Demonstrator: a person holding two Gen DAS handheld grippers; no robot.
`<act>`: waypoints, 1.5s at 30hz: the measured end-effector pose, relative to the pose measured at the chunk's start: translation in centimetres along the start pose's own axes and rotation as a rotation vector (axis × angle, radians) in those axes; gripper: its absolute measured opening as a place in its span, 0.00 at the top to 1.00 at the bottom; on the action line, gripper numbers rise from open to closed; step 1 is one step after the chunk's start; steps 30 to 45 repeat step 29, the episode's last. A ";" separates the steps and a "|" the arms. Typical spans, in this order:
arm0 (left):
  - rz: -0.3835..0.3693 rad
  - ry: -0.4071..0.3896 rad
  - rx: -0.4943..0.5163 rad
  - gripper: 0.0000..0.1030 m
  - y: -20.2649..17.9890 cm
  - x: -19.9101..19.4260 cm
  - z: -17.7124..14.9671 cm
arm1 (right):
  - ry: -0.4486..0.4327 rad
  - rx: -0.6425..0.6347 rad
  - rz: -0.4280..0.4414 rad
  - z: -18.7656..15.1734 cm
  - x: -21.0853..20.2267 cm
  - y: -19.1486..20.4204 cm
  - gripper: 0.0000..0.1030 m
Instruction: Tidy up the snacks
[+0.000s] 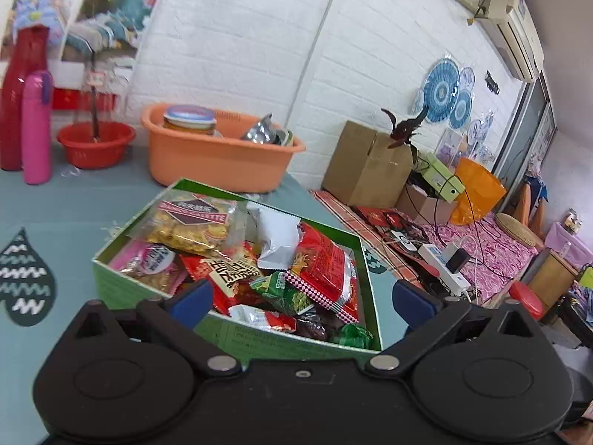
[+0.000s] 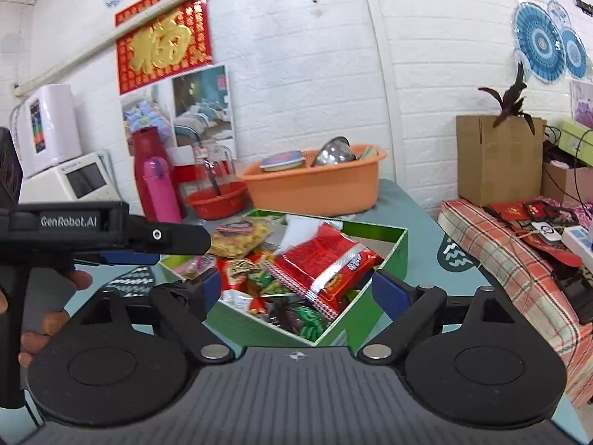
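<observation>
Snack box point(image 1: 122, 282) on the bench point(image 1: 66, 207), both tongs wide.

A clear pack point(image 1: 189, 222) in the box reads "GALETTE". Left tongs point(image 1: 302, 296) carry "GenRobot.AI" and hover level before the box; right tongs point(image 2: 296, 285) likewise, both empty.

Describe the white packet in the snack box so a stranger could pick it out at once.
Start at the green cardboard box of snacks on the grey-blue table, in front of the orange plastic basin. Near the box's far side, a plain white crinkled foil packet stands up between the clear bag of yellow biscuits and the large red wrapper. It alone is unprinted white.
</observation>
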State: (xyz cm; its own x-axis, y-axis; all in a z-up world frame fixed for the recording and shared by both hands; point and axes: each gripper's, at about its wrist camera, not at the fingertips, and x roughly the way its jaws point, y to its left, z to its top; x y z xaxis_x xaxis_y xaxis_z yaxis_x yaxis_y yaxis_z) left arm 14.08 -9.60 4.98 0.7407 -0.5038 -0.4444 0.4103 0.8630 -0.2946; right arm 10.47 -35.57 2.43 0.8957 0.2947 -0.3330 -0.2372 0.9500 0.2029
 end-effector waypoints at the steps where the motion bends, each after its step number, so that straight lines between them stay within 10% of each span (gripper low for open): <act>1: 0.013 -0.014 0.007 0.00 -0.3 -1.0 -0.3 | -0.005 -0.009 0.001 0.1 -0.7 0.3 0.00; 15: 0.235 0.032 0.029 0.00 -1.1 -4.0 -7.3 | 0.116 -0.101 -0.128 -4.6 -2.0 2.1 0.00; 45: 0.277 0.060 0.013 0.00 -0.2 -3.6 -9.0 | 0.142 -0.110 -0.154 -5.8 -1.5 2.6 0.00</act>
